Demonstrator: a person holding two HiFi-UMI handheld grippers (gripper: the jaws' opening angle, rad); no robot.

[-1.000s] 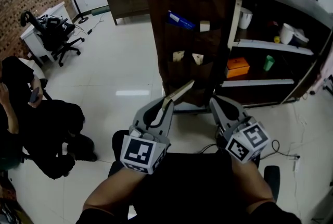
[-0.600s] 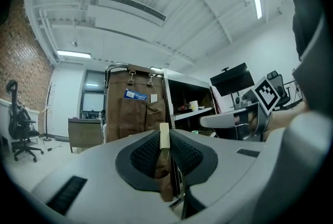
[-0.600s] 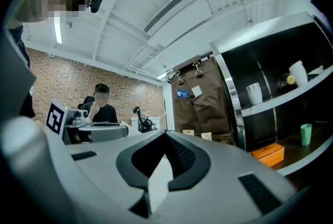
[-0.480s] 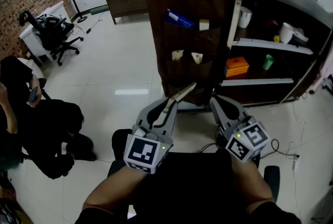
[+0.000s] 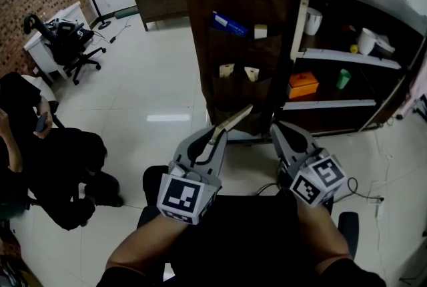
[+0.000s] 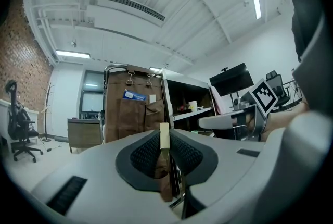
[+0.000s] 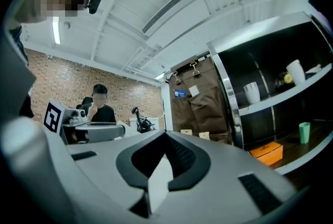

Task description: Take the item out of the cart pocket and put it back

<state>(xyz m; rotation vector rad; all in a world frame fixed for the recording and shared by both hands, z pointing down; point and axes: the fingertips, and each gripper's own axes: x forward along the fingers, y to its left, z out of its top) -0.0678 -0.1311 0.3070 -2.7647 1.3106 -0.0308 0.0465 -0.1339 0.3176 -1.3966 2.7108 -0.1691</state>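
A brown hanging pocket organizer (image 5: 243, 45) covers the end of the cart; its pockets hold a blue packet (image 5: 230, 24) and small pale items (image 5: 227, 70). My left gripper (image 5: 217, 134) is shut on a thin, flat tan strip (image 5: 233, 119) that juts past its tips toward the organizer's lower edge, short of the pockets. In the left gripper view the strip (image 6: 164, 137) stands edge-on, pinched between the dark pads, with the organizer (image 6: 132, 113) beyond it. My right gripper (image 5: 275, 129) hovers beside the left one, shut and empty; its tips (image 7: 165, 137) meet.
A seated person in black (image 5: 47, 159) is at the left, with an office chair (image 5: 73, 45) behind. Right of the organizer, the cart's shelves (image 5: 347, 59) carry an orange box (image 5: 304, 86), a green cup (image 5: 343, 80) and white cups. Cables (image 5: 363, 195) lie on the floor.
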